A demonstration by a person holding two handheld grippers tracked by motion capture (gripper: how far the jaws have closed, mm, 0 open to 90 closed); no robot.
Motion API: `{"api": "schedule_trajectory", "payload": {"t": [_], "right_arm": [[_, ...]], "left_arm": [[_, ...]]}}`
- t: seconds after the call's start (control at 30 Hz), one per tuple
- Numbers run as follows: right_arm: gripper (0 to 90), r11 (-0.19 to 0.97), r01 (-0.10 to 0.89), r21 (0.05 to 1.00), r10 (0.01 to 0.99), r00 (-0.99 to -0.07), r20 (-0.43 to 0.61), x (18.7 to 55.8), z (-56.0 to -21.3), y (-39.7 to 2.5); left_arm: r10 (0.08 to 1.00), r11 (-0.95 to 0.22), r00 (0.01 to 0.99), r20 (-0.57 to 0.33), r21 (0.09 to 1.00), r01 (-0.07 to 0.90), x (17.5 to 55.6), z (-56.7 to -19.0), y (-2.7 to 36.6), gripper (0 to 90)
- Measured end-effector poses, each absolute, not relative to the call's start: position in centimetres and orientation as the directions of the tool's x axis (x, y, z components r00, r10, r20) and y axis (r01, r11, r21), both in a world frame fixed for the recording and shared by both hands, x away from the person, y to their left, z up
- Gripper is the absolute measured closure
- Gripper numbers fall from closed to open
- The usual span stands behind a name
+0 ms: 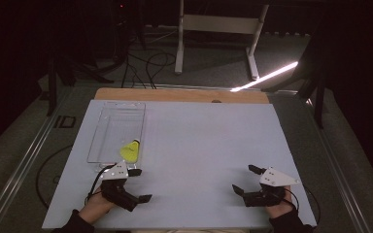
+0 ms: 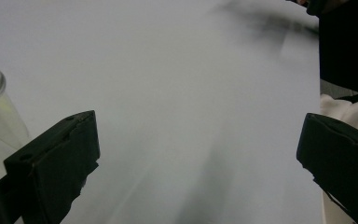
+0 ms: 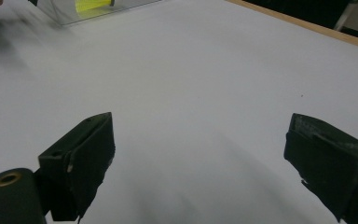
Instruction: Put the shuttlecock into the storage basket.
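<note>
Two grippers are resting low over the pale grey table sheet [image 1: 194,145]. The left gripper [image 1: 137,185], at about seven o'clock on the sheet, is holding its jaws wide apart with nothing between them. The right gripper [image 1: 247,178], at about five o'clock, is likewise spread wide and holding nothing. Farther off, at about ten o'clock, one clear plastic tray [image 1: 108,127] is lying flat, just beyond the left gripper. Inside it, at its near right corner, one yellow object [image 1: 130,150] is sitting, possibly a shuttlecock, though the dim view leaves that uncertain.
</note>
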State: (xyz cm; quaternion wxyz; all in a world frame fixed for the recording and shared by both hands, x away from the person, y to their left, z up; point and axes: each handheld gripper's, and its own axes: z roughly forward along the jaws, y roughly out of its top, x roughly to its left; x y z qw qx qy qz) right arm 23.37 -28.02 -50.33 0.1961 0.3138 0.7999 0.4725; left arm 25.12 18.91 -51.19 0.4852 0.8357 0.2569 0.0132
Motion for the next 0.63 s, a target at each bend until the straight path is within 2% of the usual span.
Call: {"api": "schedule_trajectory", "payload": {"t": [0.63], "right_arm": [[8.7, 0.349, 0.313, 0.883, 0.686, -0.727, -0.014, 23.5, -50.47, -28.21]], "left_arm": [[0.443, -0.38, 0.871, -0.21, 0.837, 0.395, 24.87, -51.47, 18.8, 0.1]]}}
